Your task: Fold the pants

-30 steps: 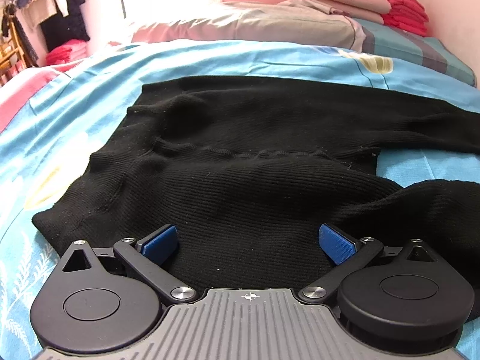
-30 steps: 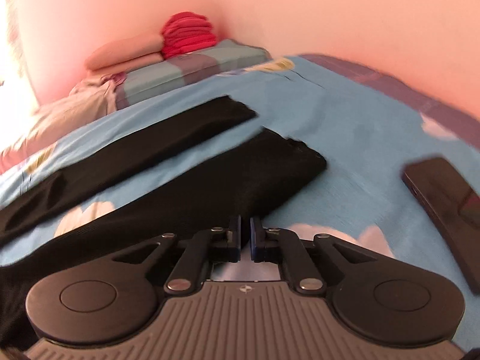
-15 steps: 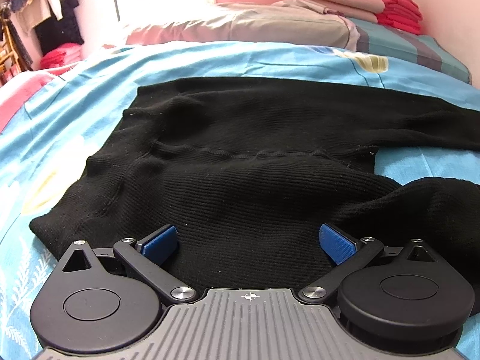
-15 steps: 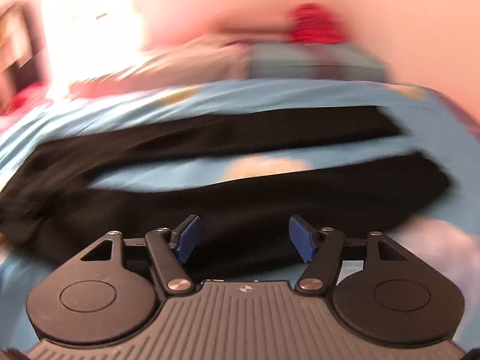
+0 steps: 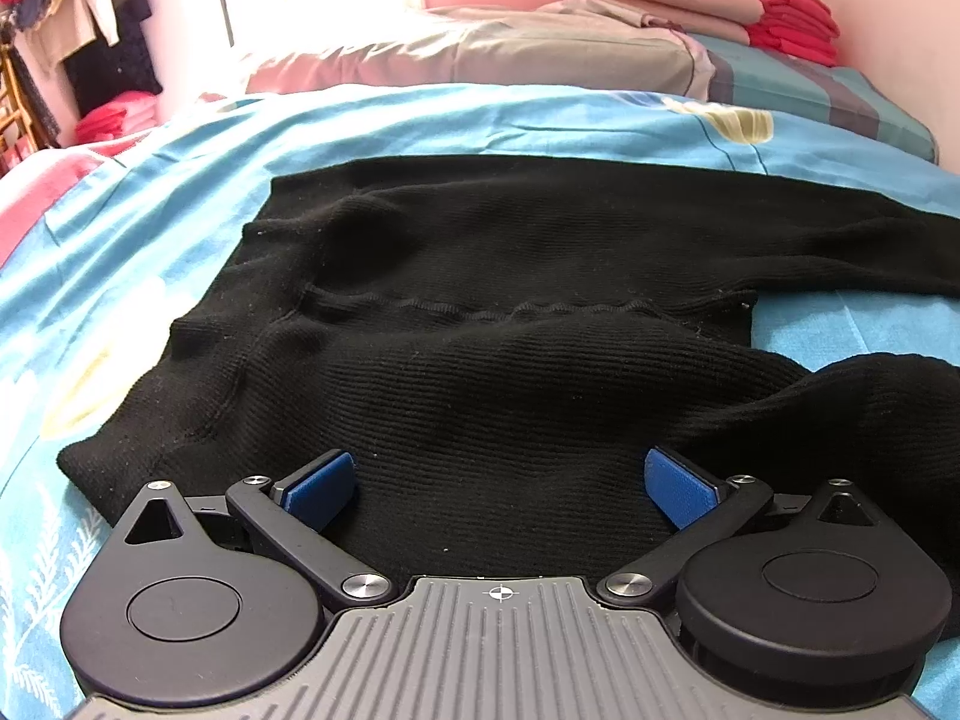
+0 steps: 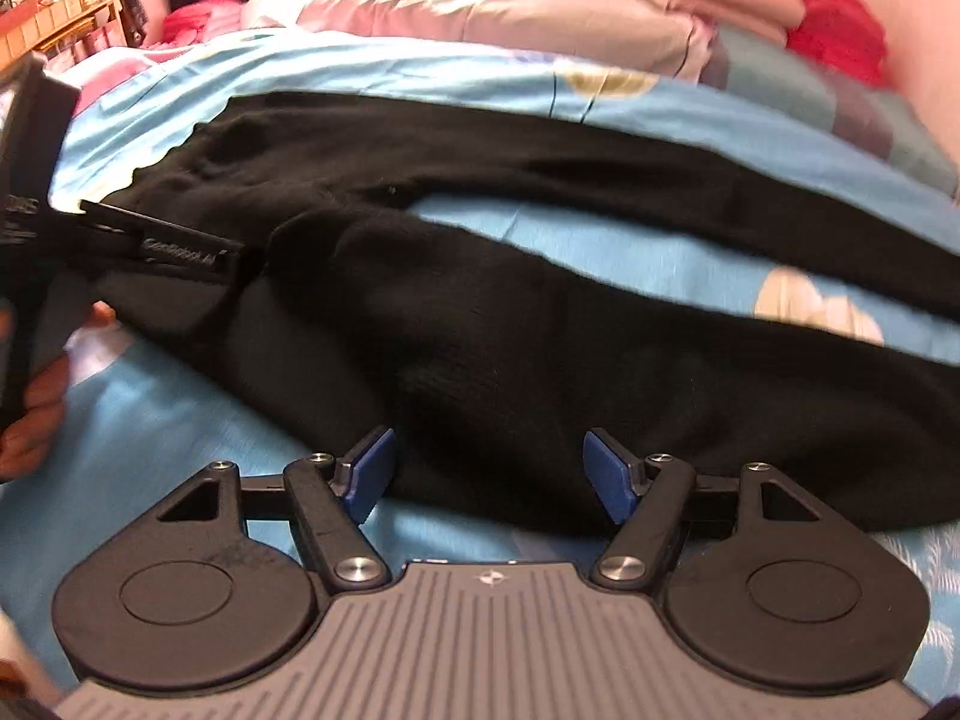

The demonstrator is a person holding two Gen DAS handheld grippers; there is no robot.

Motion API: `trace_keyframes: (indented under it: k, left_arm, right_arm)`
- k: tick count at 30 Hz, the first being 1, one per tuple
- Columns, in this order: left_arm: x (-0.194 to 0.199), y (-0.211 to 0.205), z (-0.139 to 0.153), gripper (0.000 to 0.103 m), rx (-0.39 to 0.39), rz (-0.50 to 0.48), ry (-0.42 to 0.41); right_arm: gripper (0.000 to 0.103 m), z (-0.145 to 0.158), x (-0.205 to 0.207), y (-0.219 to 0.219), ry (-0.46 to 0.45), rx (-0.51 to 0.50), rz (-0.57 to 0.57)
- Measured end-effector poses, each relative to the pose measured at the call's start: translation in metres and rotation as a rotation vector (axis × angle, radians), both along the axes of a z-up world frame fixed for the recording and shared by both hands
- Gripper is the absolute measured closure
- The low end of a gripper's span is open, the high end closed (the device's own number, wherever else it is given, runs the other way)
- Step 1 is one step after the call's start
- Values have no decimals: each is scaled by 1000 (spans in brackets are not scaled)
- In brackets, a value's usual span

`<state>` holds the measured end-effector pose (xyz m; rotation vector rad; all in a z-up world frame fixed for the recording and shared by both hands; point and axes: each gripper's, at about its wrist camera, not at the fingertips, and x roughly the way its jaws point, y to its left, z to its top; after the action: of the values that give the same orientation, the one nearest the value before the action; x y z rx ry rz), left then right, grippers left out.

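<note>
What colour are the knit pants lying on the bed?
Black; the ribbed knit pants show best in the left wrist view.

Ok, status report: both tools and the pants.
Left tool open, at waist end. Right tool open, at near leg. Pants flat on bed, legs apart, unfolded. Nothing in the way.

Black pants (image 5: 510, 300) lie spread on the bed's blue patterned sheet (image 5: 180, 228).
</note>
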<state>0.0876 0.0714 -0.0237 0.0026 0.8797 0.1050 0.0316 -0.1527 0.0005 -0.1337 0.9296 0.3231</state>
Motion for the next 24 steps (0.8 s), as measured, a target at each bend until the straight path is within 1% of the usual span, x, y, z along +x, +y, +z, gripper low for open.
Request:
trace_keyframes:
  k: [2,3,4,5,6,7,8,9,10,11,13,14,15,17,18,19,20,21,22,23,24]
  left_arm:
    - [0,0,0,0,2,1,-1]
    - [0,0,0,0,3,2,-3]
    - [0,0,0,0,4,3,-3]
    - [0,-1,0,0,3,3,-3]
    - [0,0,0,0,3,3,-4]
    - [0,-1,0,0,4,2,-6]
    - [0,-1,0,0,4,1,-9]
    - [-1,0,-1,0,3,-2,-14]
    - [-2,1,-1,0,0,-5,-22]
    - [-3,2,-2,0,-6,-8,-30]
    - [-3,4,-2,0,-16,-9,-40]
    - [-3,4,-3,0,-14,-9,-43]
    - [-3,3,-3,0,-12,-8,-46]
    - [-3,3,-4,0,-10,-5,-49]
    - [-3,3,-4,0,-9,-4,-50]
    - [-3,3,-4,0,-9,-4,-50]
    - [-3,3,-4,0,-10,-5,-51]
    - [-3,3,-4,0,-12,-5,-51]
    - [-3,3,-4,0,-13,-5,-52]
    - [-3,3,-4,0,-14,-5,-53]
    - [-3,3,-4,0,-14,-4,-53]
  right_arm:
    - [29,10,-1,-2,-54,27,-26]
    - [27,12,2,1,-78,38,-33]
    - [24,12,7,4,-91,47,-42]
    - [23,9,12,8,-100,58,-44]
    - [23,4,17,11,-95,62,-40]
    - [23,-4,23,13,-69,52,-44]
    - [23,-15,29,15,-7,28,-51]
    - [23,-18,25,15,-29,18,-32]
    - [23,-17,20,17,-24,-9,-6]
    - [23,-13,17,13,-8,-11,9]
    - [23,-6,13,1,51,18,46]
    - [23,-2,12,-7,48,32,49]
    - [24,2,12,-17,14,31,24]
    - [22,8,15,-35,-64,5,-71]
    - [18,5,19,-45,-85,2,-112]
    - [14,-1,24,-54,-79,-1,-137]
    - [14,-13,31,-63,-33,-12,-172]
    - [10,-19,29,-71,-19,5,-176]
    - [10,-19,23,-74,-32,11,-151]
    - [10,-16,18,-74,-26,-4,-130]
    - [10,-12,15,-77,-5,2,-119]
